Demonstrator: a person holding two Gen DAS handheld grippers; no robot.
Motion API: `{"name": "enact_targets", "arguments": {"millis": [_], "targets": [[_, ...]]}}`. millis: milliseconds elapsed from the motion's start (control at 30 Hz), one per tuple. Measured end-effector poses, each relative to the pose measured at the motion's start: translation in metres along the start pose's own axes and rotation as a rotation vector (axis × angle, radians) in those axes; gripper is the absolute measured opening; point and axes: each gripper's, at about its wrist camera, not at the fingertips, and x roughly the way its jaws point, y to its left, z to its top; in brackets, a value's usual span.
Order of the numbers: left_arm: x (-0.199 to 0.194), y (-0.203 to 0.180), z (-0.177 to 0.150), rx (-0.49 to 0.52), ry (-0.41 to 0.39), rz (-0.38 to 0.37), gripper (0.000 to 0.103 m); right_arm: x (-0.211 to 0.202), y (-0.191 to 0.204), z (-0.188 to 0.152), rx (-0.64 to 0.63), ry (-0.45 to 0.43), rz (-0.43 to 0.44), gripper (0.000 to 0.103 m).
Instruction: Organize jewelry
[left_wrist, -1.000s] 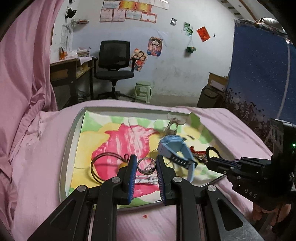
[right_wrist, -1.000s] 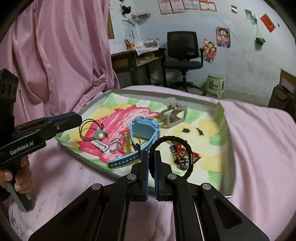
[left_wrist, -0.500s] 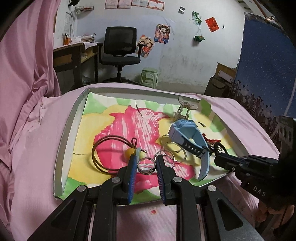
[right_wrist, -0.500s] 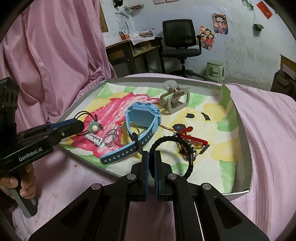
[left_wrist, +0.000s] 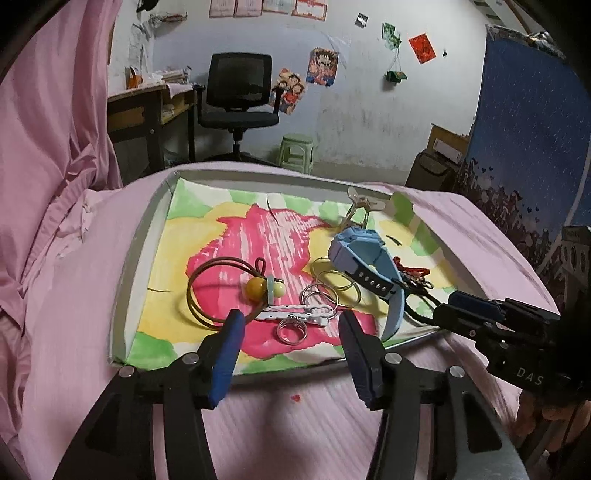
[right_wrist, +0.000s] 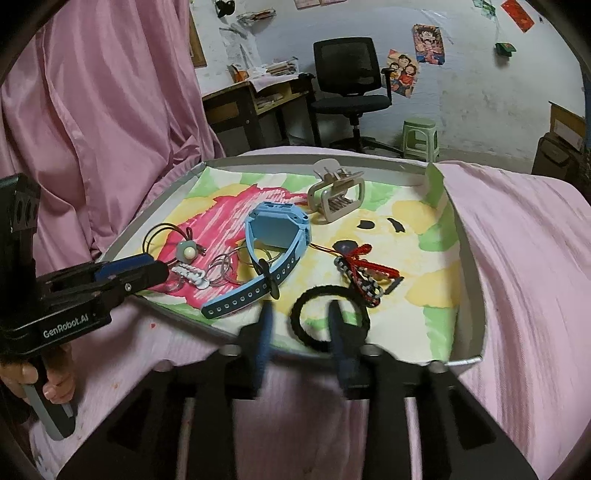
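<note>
A shallow tray (left_wrist: 142, 236) with a colourful paper lining lies on a pink-covered bed. My left gripper (left_wrist: 291, 325) is open over its near edge, and a silver ring (left_wrist: 291, 329) lies between its fingers. Beyond it lie a white hair clip (left_wrist: 291, 314), a brown hair tie with a bead (left_wrist: 229, 284), thin bangles (left_wrist: 336, 280) and a blue watch (left_wrist: 369, 258). My right gripper (right_wrist: 301, 314) is open, its fingers either side of a black hair band (right_wrist: 328, 317) lying in the tray. A red and black bracelet (right_wrist: 365, 273) and a beige claw clip (right_wrist: 338, 194) lie further in.
Pink curtain fabric (right_wrist: 92, 110) hangs on the left. Beyond the bed stand an office chair (left_wrist: 238, 99), a desk (left_wrist: 147, 107), a green stool (left_wrist: 295, 151) and a blue starry board (left_wrist: 524, 147). The tray (right_wrist: 469, 258) has raised walls.
Both grippers have opened. The silver ring left my left gripper's grip and the black hair band left my right gripper's grip; both now lie in the tray.
</note>
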Motion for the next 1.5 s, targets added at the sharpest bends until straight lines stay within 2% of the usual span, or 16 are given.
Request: {"name": "enact_targets", "arguments": {"millis": [133,200,233,500,600,833,1200,1500], "targets": [[-0.011,-0.002,-0.004,-0.003,-0.02,0.003,0.054,-0.011,0.0,-0.004,-0.001,-0.031,-0.02,0.033],[-0.018,-0.002,-0.007,-0.009,-0.044,0.011,0.066,-0.019,0.0,-0.005,0.0,-0.056,-0.023,0.034],[-0.022,-0.002,-0.008,-0.012,-0.056,0.015,0.07,-0.024,0.001,-0.005,0.0,-0.075,-0.027,0.04],[-0.059,-0.004,-0.021,-0.042,-0.157,0.038,0.094,-0.063,0.009,-0.013,0.016,-0.207,-0.055,0.067],[-0.079,-0.009,-0.029,-0.034,-0.207,0.039,0.097,-0.08,0.012,-0.021,0.021,-0.25,-0.068,0.076],[-0.119,-0.023,-0.054,-0.017,-0.281,0.063,0.101,-0.118,0.02,-0.037,0.007,-0.322,-0.09,0.089],[-0.167,-0.034,-0.099,-0.031,-0.332,0.082,0.103,-0.173,0.035,-0.079,-0.009,-0.407,-0.107,0.091],[-0.191,-0.045,-0.133,-0.004,-0.367,0.103,0.103,-0.207,0.039,-0.112,-0.016,-0.432,-0.125,0.091]]}}
